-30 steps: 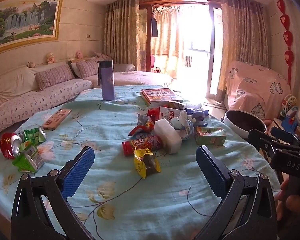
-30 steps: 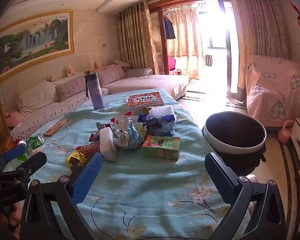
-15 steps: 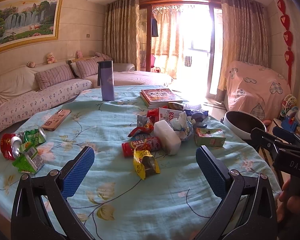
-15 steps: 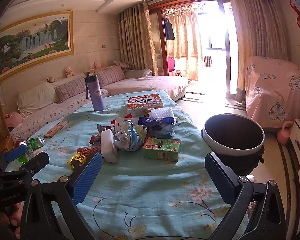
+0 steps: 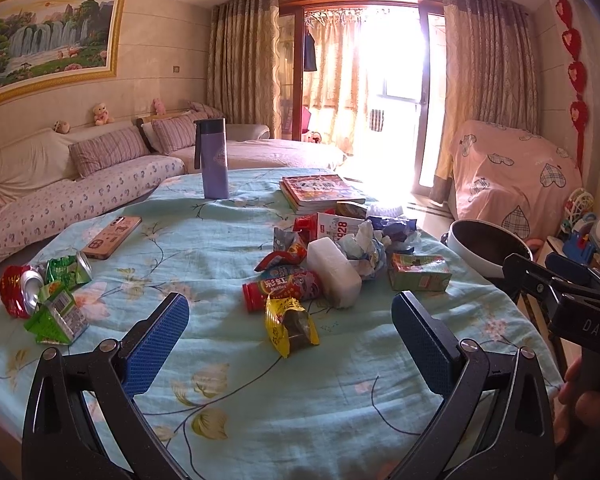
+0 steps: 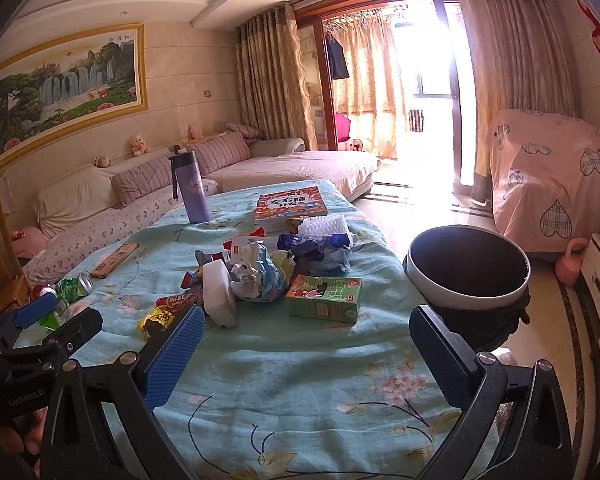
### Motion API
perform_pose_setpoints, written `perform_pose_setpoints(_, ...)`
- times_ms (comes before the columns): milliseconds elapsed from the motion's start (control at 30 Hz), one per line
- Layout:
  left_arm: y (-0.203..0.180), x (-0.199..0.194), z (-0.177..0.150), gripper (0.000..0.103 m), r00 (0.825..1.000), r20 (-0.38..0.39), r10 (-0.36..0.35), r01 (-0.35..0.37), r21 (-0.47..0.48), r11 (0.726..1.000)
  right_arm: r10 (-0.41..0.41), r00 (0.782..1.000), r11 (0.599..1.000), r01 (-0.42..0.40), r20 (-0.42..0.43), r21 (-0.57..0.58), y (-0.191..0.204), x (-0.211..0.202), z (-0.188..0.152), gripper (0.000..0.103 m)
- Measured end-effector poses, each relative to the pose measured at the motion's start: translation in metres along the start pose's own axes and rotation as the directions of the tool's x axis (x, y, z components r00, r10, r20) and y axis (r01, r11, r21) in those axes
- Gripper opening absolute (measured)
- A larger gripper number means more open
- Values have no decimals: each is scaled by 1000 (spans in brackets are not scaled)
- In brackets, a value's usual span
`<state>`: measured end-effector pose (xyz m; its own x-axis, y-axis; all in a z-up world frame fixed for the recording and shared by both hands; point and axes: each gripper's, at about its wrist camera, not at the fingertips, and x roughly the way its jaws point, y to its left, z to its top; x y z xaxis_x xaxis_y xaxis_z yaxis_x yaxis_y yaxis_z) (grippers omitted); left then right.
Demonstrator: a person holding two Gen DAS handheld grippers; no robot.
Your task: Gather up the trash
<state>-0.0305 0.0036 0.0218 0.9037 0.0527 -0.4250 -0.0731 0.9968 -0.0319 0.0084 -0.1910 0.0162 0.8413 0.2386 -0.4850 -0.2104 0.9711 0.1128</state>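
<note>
Left gripper (image 5: pixel 290 338) fingers are sitting spread wide, holding nothing, hovering over the near edge of the table (image 5: pixel 300 420). Right gripper (image 6: pixel 304 350) is doing the same: blue pads far apart, empty, also hanging above the near tablecloth.

Just ahead of the left fingers a yellow snack wrapper (image 5: pixel 290 326) is lying flat, closest piece of trash. Behind it a red candy tube (image 5: pixel 284 286) is touching a white foam block (image 5: pixel 334 272). Crumpled paper and wrappers (image 6: pixel 260 272) are piling up mid-table, with a green juice carton (image 6: pixel 324 298) just beside them on the right side. Crushed cans (image 5: pixel 40 284) and a green carton are sitting apart at the far left edge.

The trash bin (image 6: pixel 466 276) is standing on the floor off the table's right edge, open, dark inside (looks empty but can't confirm).

Judging nothing is collected yet; first pick is pending.

Risks: the thin wrapper is lying flat on soft cloth, so closing fingers may be pinching tablecloth along with it and dragging the pile. The foam block and tube are touching, so grabbing one could be nudging the other. A phone (image 5: pixel 112 237), purple bottle (image 5: pixel 214 158) and books (image 5: pixel 320 192) are sharing the table and are not trash; sweeping wide could be knocking them. The bin is sitting below table level, so dropping early could be missing the rim.
</note>
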Motion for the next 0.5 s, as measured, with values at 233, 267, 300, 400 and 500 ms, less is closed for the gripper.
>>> perform_pose_setpoints(233,2,-1,0,103,1000,-1,0,0,-1,1000,3,1000,1000,-3,-7,8,-1,2,-2,103)
perform_pose_setpoints(267,0,0,-1,103,1000,0,2,-2,-2,1000,4,1000,1000,-4,-7,9,-1,2,-2,103)
perform_pose_setpoints(300,1,0,-1,103,1000,0,3,-3,-2,1000,5,1000,1000,-5,-8,10,0,2,-3,103)
perform_pose_setpoints(400,0,0,-1,103,1000,1,1,-1,-1,1000,5,1000,1000,-5,-6,10,-1,2,-3,103)
perform_pose_setpoints(500,0,0,-2,103,1000,1,2,-2,1,1000,6,1000,1000,-6,-8,13,-1,2,-3,103)
